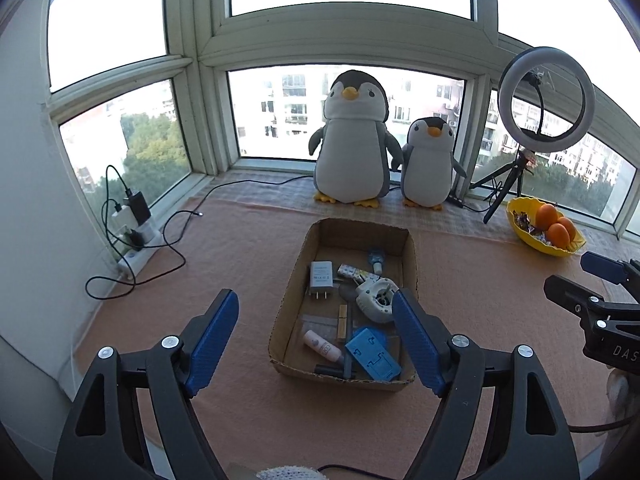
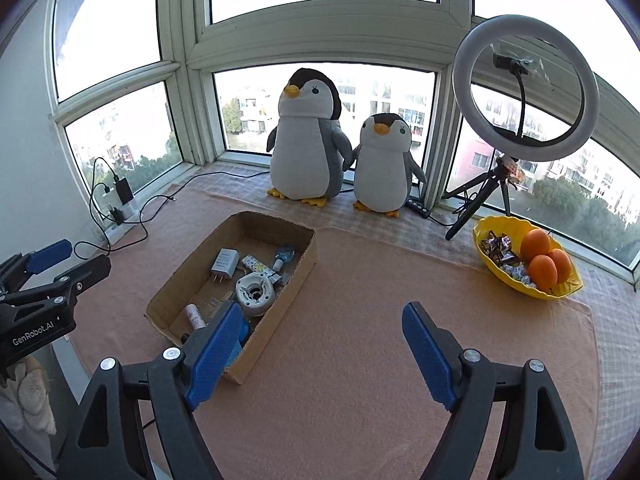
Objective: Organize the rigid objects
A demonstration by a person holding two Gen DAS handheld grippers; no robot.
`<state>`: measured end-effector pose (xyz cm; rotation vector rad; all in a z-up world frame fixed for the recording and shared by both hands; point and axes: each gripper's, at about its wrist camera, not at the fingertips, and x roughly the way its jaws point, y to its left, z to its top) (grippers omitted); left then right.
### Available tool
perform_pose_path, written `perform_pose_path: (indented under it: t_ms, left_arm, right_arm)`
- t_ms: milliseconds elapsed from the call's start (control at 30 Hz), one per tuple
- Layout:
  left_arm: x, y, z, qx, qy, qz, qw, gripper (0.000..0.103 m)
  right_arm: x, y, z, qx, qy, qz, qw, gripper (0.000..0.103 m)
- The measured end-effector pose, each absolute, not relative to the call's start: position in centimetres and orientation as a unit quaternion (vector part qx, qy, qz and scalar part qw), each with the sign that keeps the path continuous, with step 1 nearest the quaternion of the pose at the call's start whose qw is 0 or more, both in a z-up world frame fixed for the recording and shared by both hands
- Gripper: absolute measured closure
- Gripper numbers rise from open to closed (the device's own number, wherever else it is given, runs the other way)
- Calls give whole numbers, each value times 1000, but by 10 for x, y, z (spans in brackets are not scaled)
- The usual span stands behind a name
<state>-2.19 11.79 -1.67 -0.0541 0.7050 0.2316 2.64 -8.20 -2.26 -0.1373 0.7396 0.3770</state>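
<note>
A shallow cardboard box (image 1: 412,256) (image 2: 168,292) lies on the peach cloth. It holds a white charger (image 1: 321,276) (image 2: 225,263), a round white gadget (image 1: 376,300) (image 2: 255,290), a blue plastic piece (image 1: 370,354), a pale pink tube (image 1: 322,346) (image 2: 195,317) and a small blue bottle (image 1: 376,259) (image 2: 284,257). My left gripper (image 1: 316,304) hangs above the box's near half, open, with nothing between its fingers. My right gripper (image 2: 322,312) is open and empty over bare cloth to the right of the box, and its left finger hides the box's near corner.
Two plush penguins (image 1: 352,140) (image 2: 382,164) stand at the window behind the box. A yellow bowl (image 2: 486,258) of oranges and sweets sits at the right, beside a ring light on a tripod (image 2: 524,88). A power strip with chargers and cables (image 1: 136,236) lies at the left wall.
</note>
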Motion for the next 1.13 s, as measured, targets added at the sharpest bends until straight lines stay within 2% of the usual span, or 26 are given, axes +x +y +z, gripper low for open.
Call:
perform_pose_path:
  t_ms: [1133]
  left_arm:
    - [-13, 114, -29, -25, 368, 110, 923, 23]
  right_arm:
    - [38, -93, -36, -54, 376, 172, 909, 24]
